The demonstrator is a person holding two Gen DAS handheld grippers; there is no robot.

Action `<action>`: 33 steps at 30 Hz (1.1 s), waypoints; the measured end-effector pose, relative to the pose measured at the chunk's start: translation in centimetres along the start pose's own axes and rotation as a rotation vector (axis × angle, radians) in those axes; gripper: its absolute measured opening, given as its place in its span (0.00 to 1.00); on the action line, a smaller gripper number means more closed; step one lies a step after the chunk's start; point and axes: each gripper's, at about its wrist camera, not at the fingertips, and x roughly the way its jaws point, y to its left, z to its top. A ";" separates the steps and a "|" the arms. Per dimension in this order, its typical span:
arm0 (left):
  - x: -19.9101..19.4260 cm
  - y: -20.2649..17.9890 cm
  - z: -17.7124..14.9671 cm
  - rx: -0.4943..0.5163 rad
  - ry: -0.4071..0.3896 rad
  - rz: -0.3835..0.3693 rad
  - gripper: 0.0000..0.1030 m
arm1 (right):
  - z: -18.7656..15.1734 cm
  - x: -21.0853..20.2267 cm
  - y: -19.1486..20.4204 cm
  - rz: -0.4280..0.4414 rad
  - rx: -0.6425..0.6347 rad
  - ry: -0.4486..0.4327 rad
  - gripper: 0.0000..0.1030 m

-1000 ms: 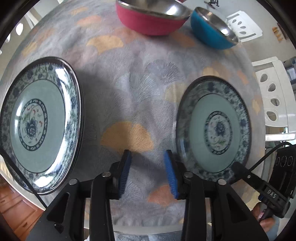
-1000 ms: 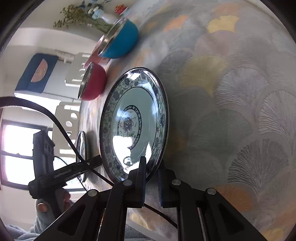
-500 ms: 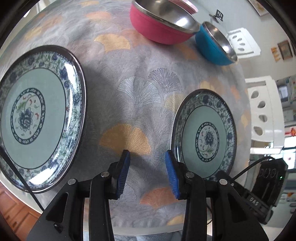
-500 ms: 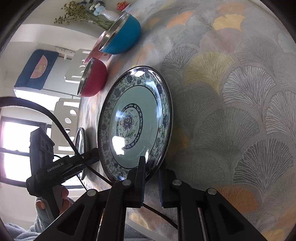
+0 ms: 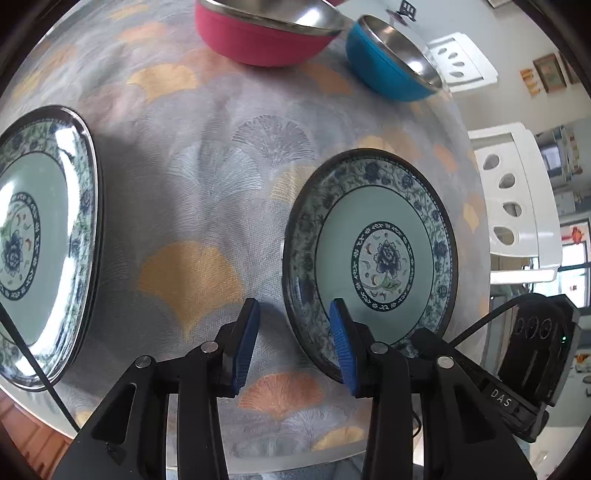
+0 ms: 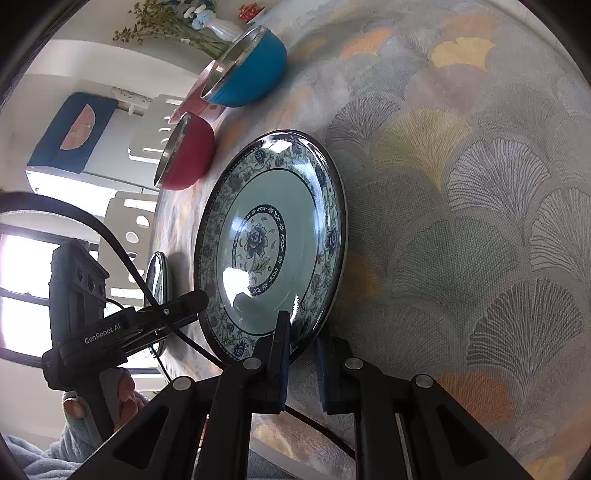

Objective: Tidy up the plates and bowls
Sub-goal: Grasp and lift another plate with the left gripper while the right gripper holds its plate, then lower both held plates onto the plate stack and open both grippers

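Item 1: round blue-and-white floral porcelain plate with pale green centre. It sits on the table toward the right, its near rim pinched by the right gripper. One finger lies over the rim's upper face and the other under its edge, jaws closed on it. Seen from the left wrist, the same plate appears lifted at the near edge.

Item 2: second plate of the same pattern. It lies flat at the table's left edge, well apart from item 1 and untouched.

Item 3: left gripper. Its blue-padded jaws stand apart and hold nothing, hovering over the cloth between the 2 plates, just beside item 1's left rim.

Item 4: red bowl with steel lining and blue bowl with steel lining. They sit side by side at the far edge of the table.

Item 5: grey tablecloth printed with ginkgo fans. It covers the table.

Handling note: the step appears to be carrying item 1 over to stack on item 2. The bite is shallow and the glaze looks slick, so keep the plate near level. Clear item 2's rim before lowering, centre the plate, and let go only once it rests. The left gripper could steady the free rim.
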 end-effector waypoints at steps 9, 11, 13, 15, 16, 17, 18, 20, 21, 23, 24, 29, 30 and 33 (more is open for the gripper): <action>-1.5 -0.1 -0.6 0.041 -0.039 -0.023 0.28 | -0.2 -0.2 1.7 -0.017 -0.084 -0.019 0.13; -2.4 0.2 -0.7 0.038 -0.062 -0.013 0.28 | 0.0 -0.2 2.5 -0.013 -0.118 -0.031 0.13; -3.3 0.8 -0.8 0.030 -0.082 -0.002 0.28 | 0.2 -0.1 3.6 -0.013 -0.162 -0.038 0.13; -4.4 1.7 -0.9 0.006 -0.108 0.002 0.28 | 0.3 0.3 4.6 -0.008 -0.201 -0.038 0.13; -5.0 2.2 -0.9 -0.006 -0.119 0.001 0.28 | 0.5 0.6 5.4 0.002 -0.228 -0.034 0.13; -5.7 3.0 -1.0 -0.028 -0.134 0.002 0.28 | 0.7 0.9 6.0 0.011 -0.248 -0.028 0.13; -6.2 3.6 -1.2 -0.046 -0.148 0.006 0.28 | 0.8 1.2 6.4 0.017 -0.263 -0.023 0.13; -7.1 4.8 -1.4 -0.079 -0.176 0.022 0.28 | 1.0 2.2 7.9 0.033 -0.308 -0.002 0.13; -7.6 5.5 -1.6 -0.098 -0.190 0.033 0.28 | 1.1 2.8 8.7 0.040 -0.334 0.011 0.13; -8.6 7.0 -2.0 -0.139 -0.214 0.048 0.28 | 1.2 3.8 10.1 0.052 -0.373 0.035 0.13; -9.1 8.0 -2.2 -0.160 -0.224 0.052 0.28 | 1.2 4.4 10.7 0.060 -0.389 0.047 0.13; -11.1 11.4 -3.5 -0.252 -0.267 0.075 0.28 | 1.0 7.5 13.9 0.095 -0.466 0.111 0.13; -11.4 12.1 -3.8 -0.269 -0.272 0.080 0.28 | 0.9 8.1 14.5 0.100 -0.481 0.124 0.13; -12.1 13.9 -4.5 -0.319 -0.286 0.092 0.28 | 0.5 9.6 16.0 0.114 -0.518 0.160 0.14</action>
